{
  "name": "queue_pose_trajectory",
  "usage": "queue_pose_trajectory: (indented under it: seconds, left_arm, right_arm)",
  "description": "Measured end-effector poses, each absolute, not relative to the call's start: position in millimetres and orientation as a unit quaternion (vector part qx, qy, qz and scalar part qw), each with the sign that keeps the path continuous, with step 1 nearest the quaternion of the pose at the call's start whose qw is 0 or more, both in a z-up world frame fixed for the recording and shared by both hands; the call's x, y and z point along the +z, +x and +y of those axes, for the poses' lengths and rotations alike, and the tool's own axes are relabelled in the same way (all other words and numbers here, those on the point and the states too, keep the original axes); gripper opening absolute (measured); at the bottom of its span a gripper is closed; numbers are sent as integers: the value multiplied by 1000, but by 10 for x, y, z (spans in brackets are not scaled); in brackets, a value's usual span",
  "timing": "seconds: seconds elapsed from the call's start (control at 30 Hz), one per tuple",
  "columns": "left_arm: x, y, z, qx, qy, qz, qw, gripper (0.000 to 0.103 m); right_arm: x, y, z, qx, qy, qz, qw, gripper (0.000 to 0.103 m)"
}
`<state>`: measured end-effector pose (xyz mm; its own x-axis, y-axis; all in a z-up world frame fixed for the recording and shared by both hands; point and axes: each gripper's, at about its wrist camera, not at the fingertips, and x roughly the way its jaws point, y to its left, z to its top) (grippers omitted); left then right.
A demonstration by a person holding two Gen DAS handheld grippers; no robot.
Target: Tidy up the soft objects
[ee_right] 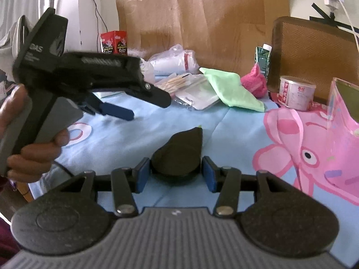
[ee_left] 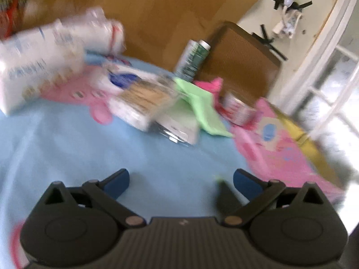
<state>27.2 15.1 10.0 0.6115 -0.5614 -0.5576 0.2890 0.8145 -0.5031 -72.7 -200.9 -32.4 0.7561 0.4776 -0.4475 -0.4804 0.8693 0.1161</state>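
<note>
Item: dark soft pouch (ee_right: 179, 154), on the blue sheet (ee_right: 157, 125) near-side of green cloth (ee_right: 231, 89). Light, squashy; grip mid-body. Right tool (ee_right: 176, 173) pinching it; left tool (ee_left: 180, 179) spread, empty.

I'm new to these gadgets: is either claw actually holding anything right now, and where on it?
The right gripper is clamped on a black pear-shaped object by its wide rounded end, the narrow tip pointing away. The left gripper is open and empty.

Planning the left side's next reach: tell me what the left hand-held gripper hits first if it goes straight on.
Likely the clear packet of cotton swabs, though the left hand-held gripper points downward and may meet blue sheet first; blur obscures depth.
</note>
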Motion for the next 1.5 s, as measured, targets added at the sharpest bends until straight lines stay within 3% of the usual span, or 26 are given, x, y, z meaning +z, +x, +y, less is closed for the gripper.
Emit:
queue_pose_trajectory:
  seconds: [0.23,0.5,0.8,1.07,1.23,1.3,1.43,1.5]
  left_arm:
    - [90,296,-123,-301,-215,420,829,97]
    - [148,314,-569,-351,-192,450,798,63]
    - [801,407,-1467,-439,-119,393,799,63]
    - [791,570,-2417,-472,-71,398,783,63]
    - [677,627,-2705,-459,-47,401,792,76]
    - [655,618,-2695,-449,-45,396,800,84]
    - [705,581,-2362,-456,-63,372,806,87]
    - [752,515,-2071,-448,-70,348,820,92]
  right_arm:
    - [-335,-763,-2080,254,20,232,939,51]
    - [-246,-877,-2192,236,36,194,952,51]
    - [35,-976,-2682,131,46,102,985,51]
    - [-2,-897,-3240,38,68,97,992,51]
    - [-51,-810,-3371,4,70,108,992,54]
    - [-63,-798,-3392,-11,72,111,991,63]
    - [-64,-872,-3439,-4,89,99,991,64]
    - [-22,-865,-3414,6,90,91,992,64]
